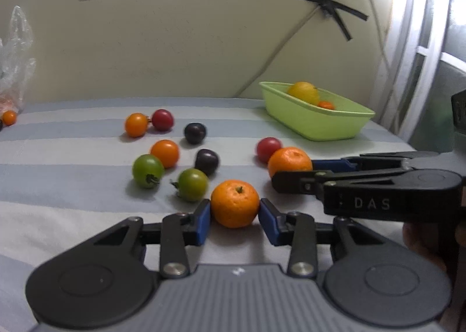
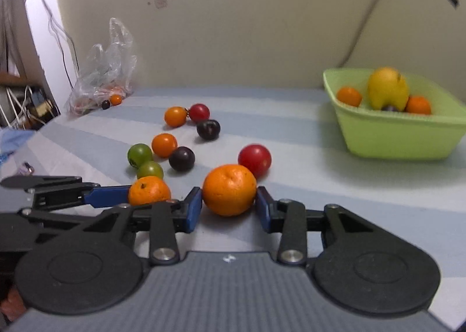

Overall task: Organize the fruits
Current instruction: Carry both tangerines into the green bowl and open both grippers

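Observation:
My left gripper (image 1: 234, 212) is shut on a small mandarin (image 1: 234, 203) that rests on the striped cloth, its blue pads pressing both sides. My right gripper (image 2: 229, 204) holds a larger orange (image 2: 229, 190) the same way, pads against its flanks; in the left wrist view this orange (image 1: 289, 161) sits just right of the mandarin. Loose on the cloth beyond lie red (image 2: 254, 159), orange (image 2: 164, 145), green (image 1: 148, 170) and dark purple (image 1: 206, 161) tomatoes. A green tub (image 2: 399, 140) at the back right holds a yellow fruit (image 2: 387, 89) and small oranges.
A crumpled clear plastic bag (image 2: 106, 67) with small fruits beside it lies at the back left by the wall. Cables and clutter (image 2: 23, 108) fill the far left edge. A cord (image 1: 276, 52) runs down the wall behind the tub. The two grippers stand side by side, close together.

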Demonstrator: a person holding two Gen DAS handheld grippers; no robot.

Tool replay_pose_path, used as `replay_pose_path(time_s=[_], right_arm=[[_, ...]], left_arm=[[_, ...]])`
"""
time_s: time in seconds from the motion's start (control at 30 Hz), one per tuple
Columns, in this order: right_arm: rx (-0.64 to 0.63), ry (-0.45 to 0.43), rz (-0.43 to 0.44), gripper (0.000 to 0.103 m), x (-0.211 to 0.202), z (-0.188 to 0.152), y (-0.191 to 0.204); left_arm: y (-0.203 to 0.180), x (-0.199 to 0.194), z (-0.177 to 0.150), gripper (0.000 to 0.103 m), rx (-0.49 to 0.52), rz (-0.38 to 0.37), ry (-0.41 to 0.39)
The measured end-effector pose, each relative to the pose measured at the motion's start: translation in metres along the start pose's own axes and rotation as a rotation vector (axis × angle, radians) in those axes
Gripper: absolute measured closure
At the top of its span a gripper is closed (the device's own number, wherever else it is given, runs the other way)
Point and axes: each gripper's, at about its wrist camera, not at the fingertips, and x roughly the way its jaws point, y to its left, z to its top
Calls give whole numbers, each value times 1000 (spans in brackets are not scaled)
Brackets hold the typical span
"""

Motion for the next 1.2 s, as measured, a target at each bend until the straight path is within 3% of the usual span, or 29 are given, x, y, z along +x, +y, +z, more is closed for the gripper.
replay_pose_path(time_s=[0.23,0.4,0.5,0.63,0.83,0.87,0.93,1.07,1.2], right_arm=[[40,-112,-48,61,-31,8,-26],[93,-256,-213,61,-52,26,-69],[124,-317,-336,61,-48,32,-98],[174,-321,-393,61,-33,39,-127],[173,-267,-422,59,-23,35,-140],[184,-269,-429,56,-24,35,-143],[209,-285,-440,51,-27,35,-146],[246,-324,-445,50,-36,32,-147],[251,-350,-462,50,-43,29,-146]], left_arm=[[-24,-7,22,68,34,-113,-33],[-44,20,81,67,31,-195,-59],[-65,51,110,67,54,-197,-73],[-86,102,133,67,43,-185,-27],[-101,140,131,66,41,-150,14],[-101,141,130,65,35,-141,15],[-101,145,129,54,21,-133,21],[-103,135,131,54,18,-141,5],[-85,79,131,54,16,-167,-90]])
